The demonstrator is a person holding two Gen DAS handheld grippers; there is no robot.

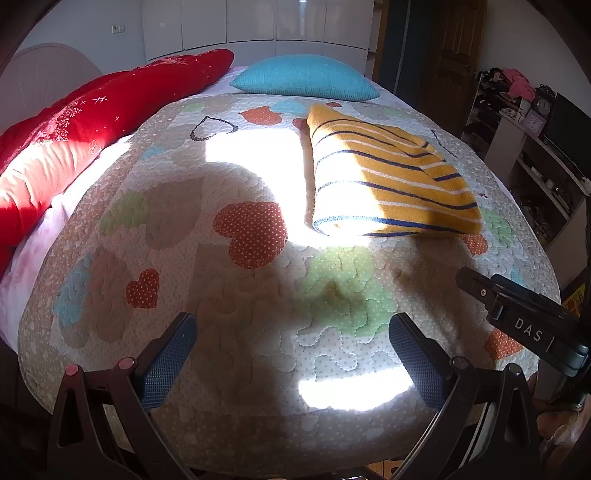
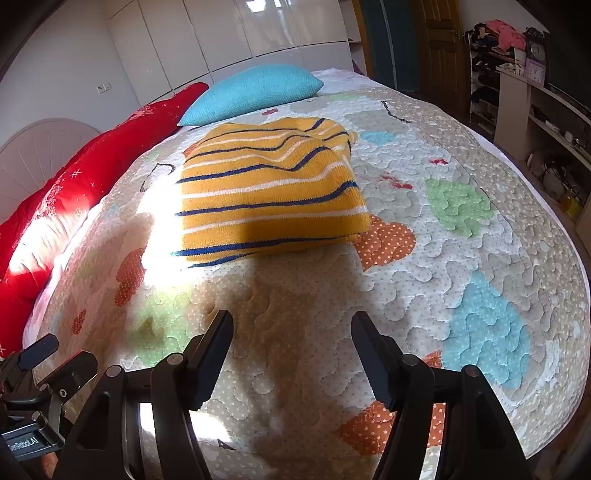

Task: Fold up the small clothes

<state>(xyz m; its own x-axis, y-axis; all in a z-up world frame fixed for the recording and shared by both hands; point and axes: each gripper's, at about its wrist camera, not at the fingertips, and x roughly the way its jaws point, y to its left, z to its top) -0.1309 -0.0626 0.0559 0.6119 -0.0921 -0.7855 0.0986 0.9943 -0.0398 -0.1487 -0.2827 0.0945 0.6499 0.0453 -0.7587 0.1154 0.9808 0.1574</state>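
A small yellow garment with navy and white stripes lies folded into a compact rectangle on the quilted bedspread; it also shows in the right wrist view. My left gripper is open and empty, held above the quilt well short of the garment. My right gripper is open and empty, also short of the garment. Part of the right gripper's body shows at the right of the left wrist view.
A blue pillow and a red blanket lie at the head and left side of the bed. Shelves with clutter stand to the right of the bed. White wardrobes line the back wall.
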